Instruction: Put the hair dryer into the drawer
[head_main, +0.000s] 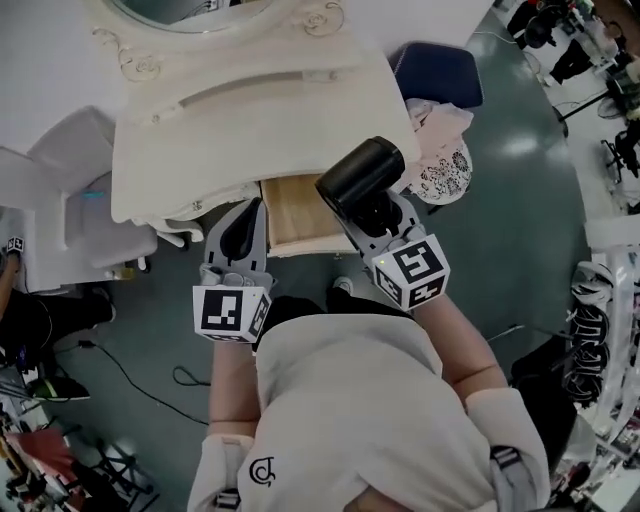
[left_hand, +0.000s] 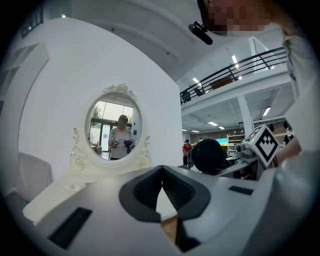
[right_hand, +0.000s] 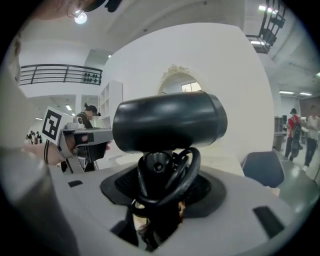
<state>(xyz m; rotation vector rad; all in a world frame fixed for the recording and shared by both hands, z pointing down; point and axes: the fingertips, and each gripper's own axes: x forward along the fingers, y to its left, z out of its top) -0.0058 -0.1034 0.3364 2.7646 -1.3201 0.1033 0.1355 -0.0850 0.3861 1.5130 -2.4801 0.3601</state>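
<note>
- Head view: hair dryer (head_main: 360, 170), black, stands clear of any surface above the open drawer (head_main: 292, 215), whose wooden inside shows under the front edge of the white counter (head_main: 250, 120). The right gripper (head_main: 380, 215) carries it by the handle, barrel uppermost. The left gripper (head_main: 248, 212) hangs just beside the drawer's left side and touches nothing.
- Left gripper view: its fingers meet at the tips with nothing between them. Beyond them are the oval mirror (left_hand: 113, 131) and, to the right, the dryer's round barrel.
- Right gripper view: the fingers are clamped on the handle just below the barrel, and the cord (right_hand: 187, 172) is looped round the handle within the grip.
- Handling, as a judgement: the shell looks hard, smooth and rigid, so it should not deform, but it may twist in the pads. With the barrel above the grip it is likely top-heavy. The handle close under the barrel is the sound place to hold. The limp cord could catch on the drawer's rim.
</note>
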